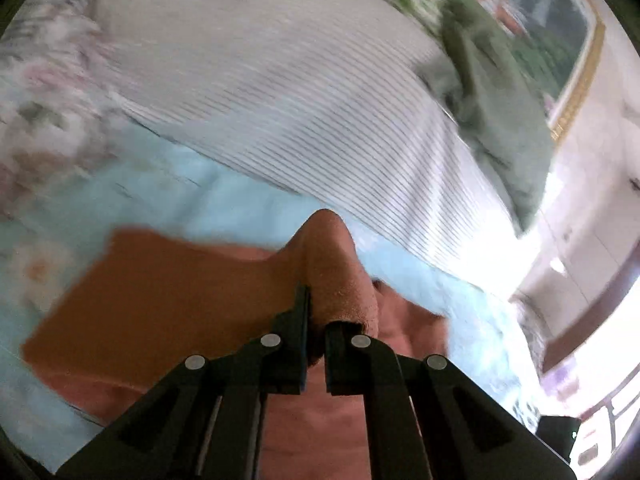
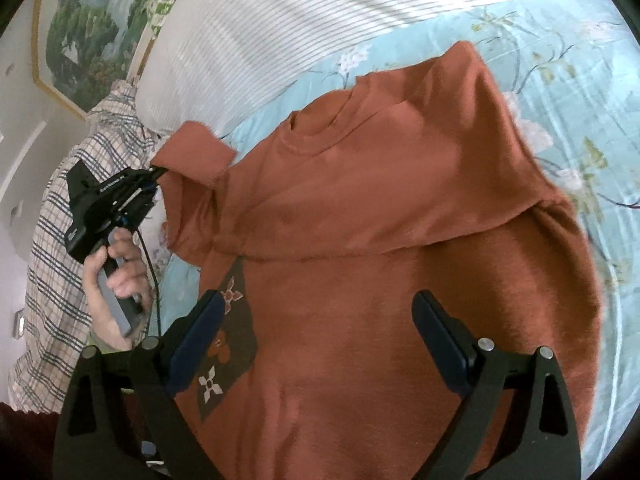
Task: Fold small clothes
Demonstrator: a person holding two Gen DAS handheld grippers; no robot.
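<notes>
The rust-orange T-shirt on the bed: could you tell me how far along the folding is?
Done: one side of the rust-orange T-shirt already lies folded across its chest. In hand: the left tongs pinch a sleeve edge. The right tongs hover open. Left: remaining folds.

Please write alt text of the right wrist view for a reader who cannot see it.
A rust-orange shirt lies on a light blue floral bedsheet, one sleeve already folded across its chest. The open right gripper hovers above the shirt's lower part. At left, the left gripper pinches the other sleeve, beside a striped pillow.
</notes>
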